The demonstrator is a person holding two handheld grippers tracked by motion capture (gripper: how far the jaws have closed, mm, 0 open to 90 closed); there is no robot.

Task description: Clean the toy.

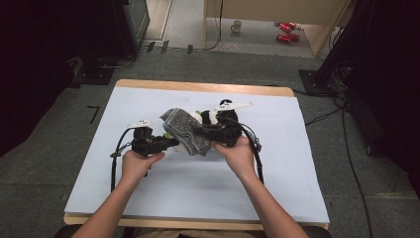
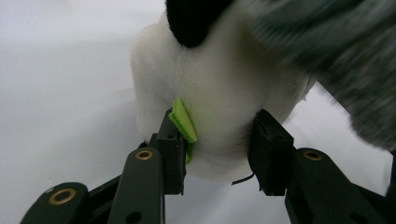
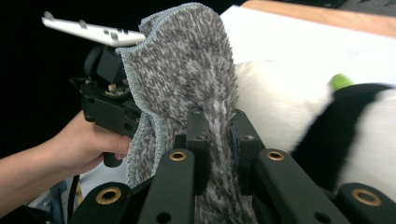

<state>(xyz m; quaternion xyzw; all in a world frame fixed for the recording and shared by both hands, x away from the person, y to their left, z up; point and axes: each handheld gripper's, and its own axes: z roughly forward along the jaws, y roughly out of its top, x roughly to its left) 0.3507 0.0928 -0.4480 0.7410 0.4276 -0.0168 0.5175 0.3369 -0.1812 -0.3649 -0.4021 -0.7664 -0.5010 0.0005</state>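
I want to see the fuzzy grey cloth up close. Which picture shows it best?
The right gripper view: the grey cloth stands big and sharp, pinched between the jaws. The high view shows it small by the plush toy; the left gripper view shows a blurred corner.

From where I stand, nothing here can be read: no lettering, label, brand, number or sign shows on anything. The red cans [image 1: 286, 30] on the floor at one o'clock are too small to make out any print.
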